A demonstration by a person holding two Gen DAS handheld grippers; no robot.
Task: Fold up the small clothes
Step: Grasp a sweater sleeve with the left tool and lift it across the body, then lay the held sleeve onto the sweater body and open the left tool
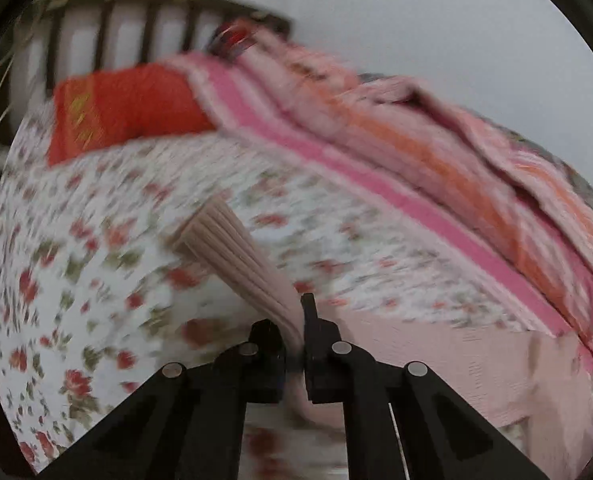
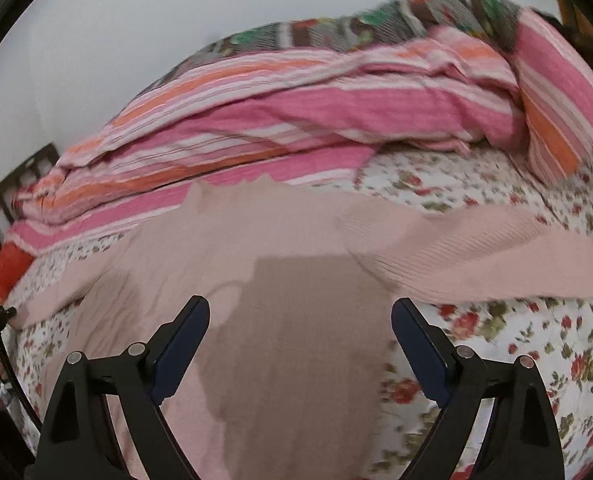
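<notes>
A pale pink knit sweater (image 2: 224, 240) lies spread on the bed (image 2: 516, 352) over its floral sheet, with a striped pink blanket (image 2: 296, 112) bunched along the far edge by the wall. The left hand-held gripper (image 1: 296, 340) is clamped on one ribbed sleeve (image 1: 232, 248) — the cuff end trails off over the sheet. The right hand-held gripper (image 2: 300, 312) hangs over the sweater's body, jaws spread wide, holding nothing.
</notes>
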